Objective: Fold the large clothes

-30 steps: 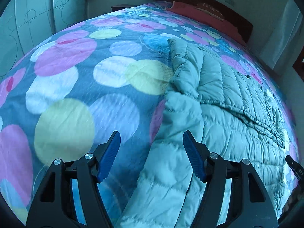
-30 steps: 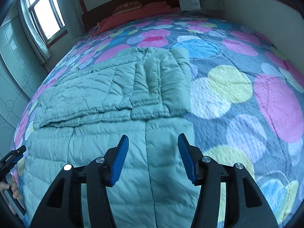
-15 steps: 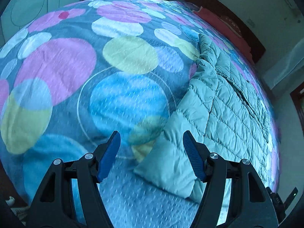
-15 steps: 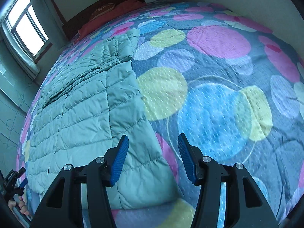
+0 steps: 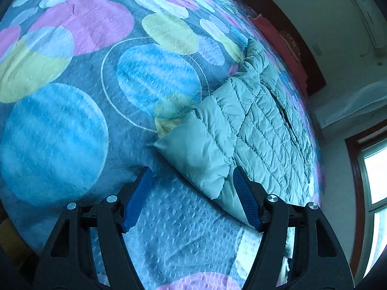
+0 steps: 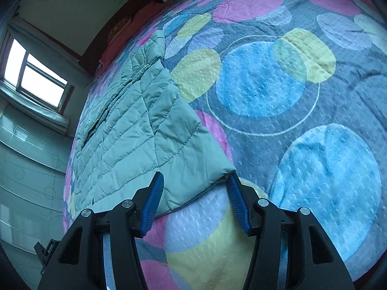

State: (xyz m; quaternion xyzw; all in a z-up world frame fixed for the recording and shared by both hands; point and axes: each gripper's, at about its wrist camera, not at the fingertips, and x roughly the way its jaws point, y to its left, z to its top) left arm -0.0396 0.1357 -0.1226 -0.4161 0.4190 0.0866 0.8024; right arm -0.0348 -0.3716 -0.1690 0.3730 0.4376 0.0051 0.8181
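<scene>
Left wrist view: the pale green quilted down jacket (image 5: 254, 130) lies flat on the bed with the blue bedspread printed in pink, yellow and blue circles (image 5: 72, 125), stretched lengthwise toward the dark wooden headboard (image 5: 290, 38). Its near hem corner sits just ahead of the left hand-held gripper (image 5: 192, 197), whose blue-padded jaws stand wide apart with nothing between them. The hem edge runs close to the right-side pad; contact cannot be confirmed.

Right wrist view: the jacket (image 6: 135, 130) already looks partly folded, one panel laid over the body, judging by the layered edge at the hem. The right hand-held gripper (image 6: 193, 201) is also wide, empty, and straddles the other hem corner.

Judgement: both tools are set at the two hem corners so the bottom edge can be pinched evenly and carried toward the collar. Risk: slippery, puffy fabric, so a shallow grip may catch only the top layer.
</scene>
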